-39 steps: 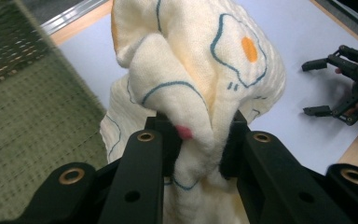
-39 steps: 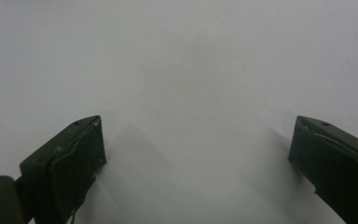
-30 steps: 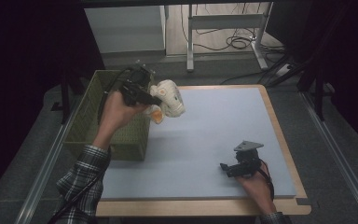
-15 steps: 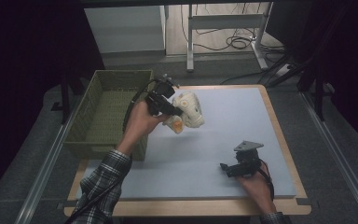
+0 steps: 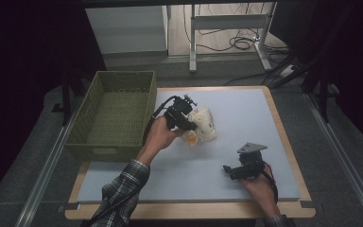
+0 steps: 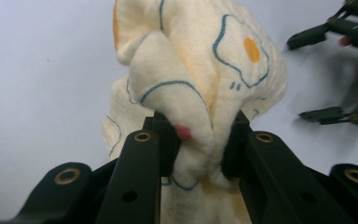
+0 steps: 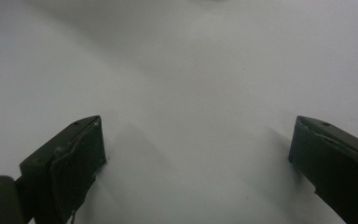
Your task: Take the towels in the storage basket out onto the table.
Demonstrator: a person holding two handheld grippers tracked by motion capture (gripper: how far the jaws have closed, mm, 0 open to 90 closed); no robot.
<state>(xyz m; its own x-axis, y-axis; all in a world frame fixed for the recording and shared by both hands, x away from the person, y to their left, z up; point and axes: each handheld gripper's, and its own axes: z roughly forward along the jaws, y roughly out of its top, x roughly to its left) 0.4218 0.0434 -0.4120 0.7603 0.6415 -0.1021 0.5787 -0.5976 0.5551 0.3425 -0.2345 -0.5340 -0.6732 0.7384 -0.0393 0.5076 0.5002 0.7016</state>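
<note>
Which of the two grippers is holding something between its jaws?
The left gripper: its jaws are shut on a cream cloth with fried-egg drawings. The right gripper has open jaws above the bare grey mat.

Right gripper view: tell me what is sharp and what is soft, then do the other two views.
Right gripper view: claw sharp, mat featureless, softly shadowed. Left gripper view: cloth crisp, far gripper blurred. High view: table evenly lit, surroundings dark.

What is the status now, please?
Left gripper shut on cloth, over the mat. Right gripper open, nothing between jaws. Basket at left. Nothing in the way.
</note>
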